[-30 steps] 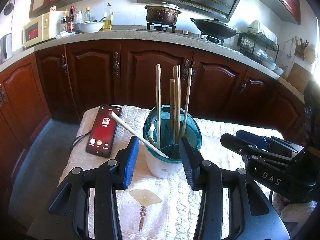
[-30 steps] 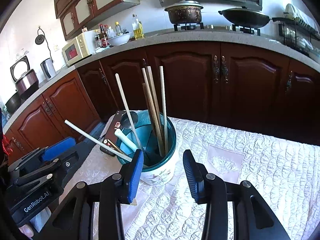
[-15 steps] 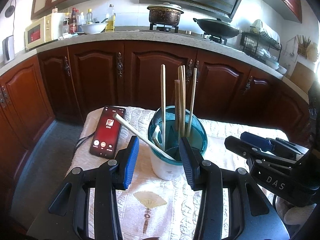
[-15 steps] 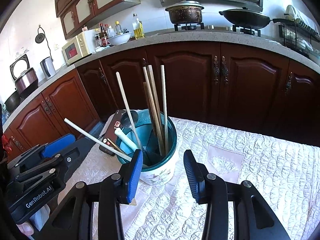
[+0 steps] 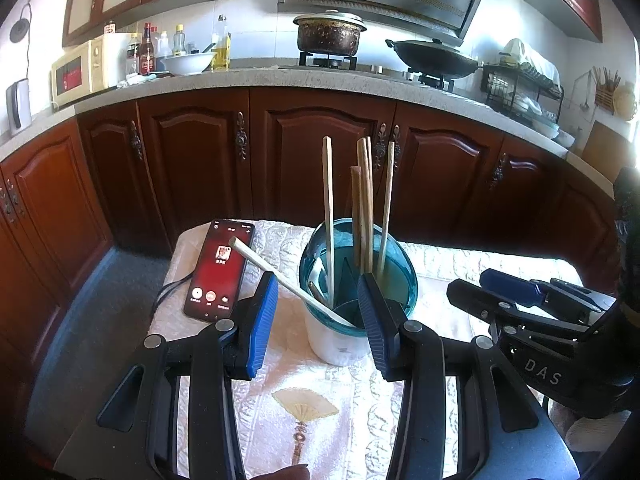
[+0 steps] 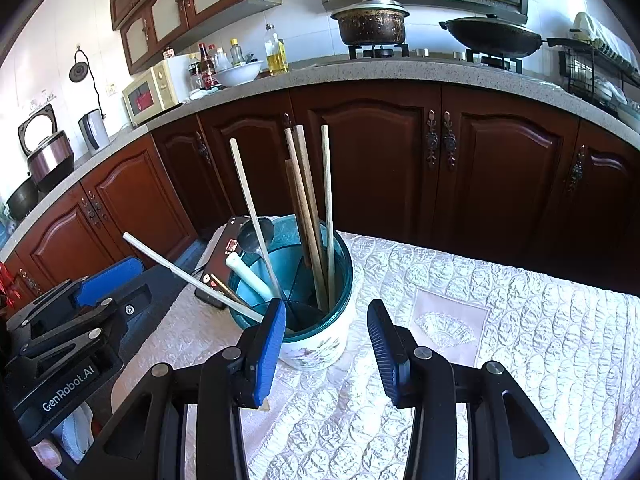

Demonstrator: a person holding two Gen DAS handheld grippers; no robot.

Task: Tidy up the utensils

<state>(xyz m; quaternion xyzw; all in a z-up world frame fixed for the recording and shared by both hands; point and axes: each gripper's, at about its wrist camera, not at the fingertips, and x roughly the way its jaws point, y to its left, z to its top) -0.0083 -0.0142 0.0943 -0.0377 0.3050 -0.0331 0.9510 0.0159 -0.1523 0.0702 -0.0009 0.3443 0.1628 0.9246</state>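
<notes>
Both hand-held grippers, left (image 5: 318,322) and right (image 6: 326,346), hover parted and empty at lower centre, framing the utensil holder (image 6: 316,320) so chopsticks (image 6: 306,208) stay reachable.

Right of the utensil holder (image 6: 316,320) the quilted bench (image 6: 520,320) lay bare and passable. Left of the holder, a phone (image 5: 220,268) and the slanting white chopstick (image 5: 280,276) blocked the way; upright chopsticks (image 6: 308,216) barred approach from above.
</notes>
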